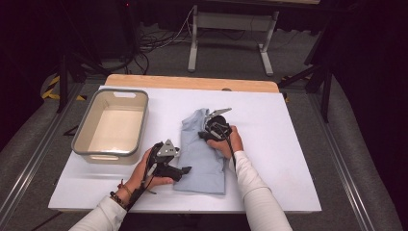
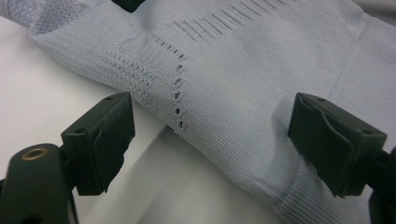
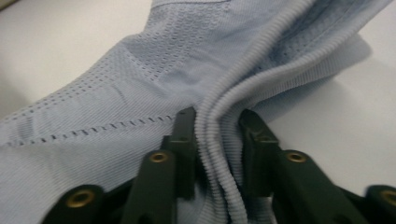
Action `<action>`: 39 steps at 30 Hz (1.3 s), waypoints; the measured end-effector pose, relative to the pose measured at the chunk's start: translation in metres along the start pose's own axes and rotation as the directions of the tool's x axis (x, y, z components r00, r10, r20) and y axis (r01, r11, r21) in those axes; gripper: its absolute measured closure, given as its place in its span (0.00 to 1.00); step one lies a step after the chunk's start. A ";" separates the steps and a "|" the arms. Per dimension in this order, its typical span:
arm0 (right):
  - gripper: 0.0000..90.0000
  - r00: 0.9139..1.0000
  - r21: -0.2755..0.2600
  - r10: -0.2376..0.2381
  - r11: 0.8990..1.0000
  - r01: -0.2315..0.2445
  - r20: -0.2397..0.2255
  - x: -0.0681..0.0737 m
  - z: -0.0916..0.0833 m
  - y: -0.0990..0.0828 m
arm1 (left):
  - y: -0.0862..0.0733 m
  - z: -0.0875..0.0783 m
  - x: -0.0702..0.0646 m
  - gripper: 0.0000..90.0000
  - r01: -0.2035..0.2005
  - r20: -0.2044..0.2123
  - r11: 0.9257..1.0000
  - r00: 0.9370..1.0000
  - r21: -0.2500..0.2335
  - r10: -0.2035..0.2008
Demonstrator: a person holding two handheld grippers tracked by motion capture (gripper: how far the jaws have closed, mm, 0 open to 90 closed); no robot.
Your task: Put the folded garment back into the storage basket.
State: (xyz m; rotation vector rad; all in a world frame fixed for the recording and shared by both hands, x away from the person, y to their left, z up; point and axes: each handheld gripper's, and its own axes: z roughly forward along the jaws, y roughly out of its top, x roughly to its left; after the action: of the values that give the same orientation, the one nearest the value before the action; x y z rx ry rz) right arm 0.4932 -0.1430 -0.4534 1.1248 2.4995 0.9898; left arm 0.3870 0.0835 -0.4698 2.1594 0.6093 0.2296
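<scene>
A light-blue knit garment [image 1: 202,161] lies folded on the white table cover [image 1: 284,144]. My right gripper [image 1: 204,135] is over its upper middle, and in the right gripper view its jaws [image 3: 217,122] are shut on a bunched ribbed hem of the garment [image 3: 116,102]. At the garment's left edge my left gripper [image 1: 185,169] lies low. In the left gripper view its jaws [image 2: 210,116] stand wide open, one over the bare cover, the other resting on the garment [image 2: 243,79], with the cloth's edge between them.
A beige tub with a grey rim [image 1: 85,126] stands empty at the left of the table. A wooden board edge [image 1: 192,82] runs along the far side. Beyond it stand a grey frame [image 1: 195,43] and cables on the floor.
</scene>
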 end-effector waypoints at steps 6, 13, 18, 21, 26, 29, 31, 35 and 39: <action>0.85 1.000 0.001 -0.007 1.000 0.007 -0.005 0.001 -0.001 0.000 | 0.000 0.000 -0.001 0.17 0.002 -0.001 1.000 1.000 -0.003 -0.002; 0.89 1.000 -0.065 -0.008 0.998 0.007 -0.014 0.001 -0.011 -0.001 | 0.000 0.000 0.000 0.17 -0.005 0.001 1.000 1.000 0.003 0.005; 0.90 1.000 -0.128 -0.013 0.992 0.010 -0.024 0.001 -0.027 -0.001 | 0.000 0.000 0.000 0.16 -0.004 0.003 1.000 1.000 0.002 0.004; 0.90 0.999 -0.168 -0.015 0.986 0.009 -0.035 0.002 -0.036 0.000 | 0.000 0.000 0.000 0.15 0.006 0.021 1.000 1.000 -0.005 -0.006; 0.90 0.998 -0.241 -0.039 0.970 0.028 -0.043 0.008 -0.059 0.002 | 0.001 0.001 -0.002 0.13 -0.001 0.054 1.000 0.999 -0.011 0.002; 0.91 0.997 -0.287 -0.050 0.957 0.033 -0.050 0.011 -0.072 -0.001 | 0.001 0.001 -0.003 0.14 -0.002 0.066 1.000 0.998 -0.010 0.003; 0.91 0.997 -0.308 -0.053 0.951 0.033 -0.056 0.012 -0.078 -0.003 | 0.002 0.002 -0.004 0.15 -0.003 0.073 1.000 0.997 -0.011 0.004; 0.91 0.997 -0.352 -0.053 0.936 0.028 -0.064 0.014 -0.090 -0.010 | 0.003 0.004 -0.006 0.23 0.004 0.106 1.000 0.994 -0.020 -0.002; 0.91 0.996 -0.388 -0.060 0.921 0.028 -0.071 0.015 -0.099 -0.015 | 0.006 0.008 -0.008 0.30 0.007 0.136 1.000 0.991 -0.019 -0.004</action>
State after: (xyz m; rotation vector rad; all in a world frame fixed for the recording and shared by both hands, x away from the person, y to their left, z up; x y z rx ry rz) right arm 0.4300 -0.1877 -0.3882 0.9154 2.2322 1.4614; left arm 0.3849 0.0705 -0.4694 2.1348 0.5327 0.0840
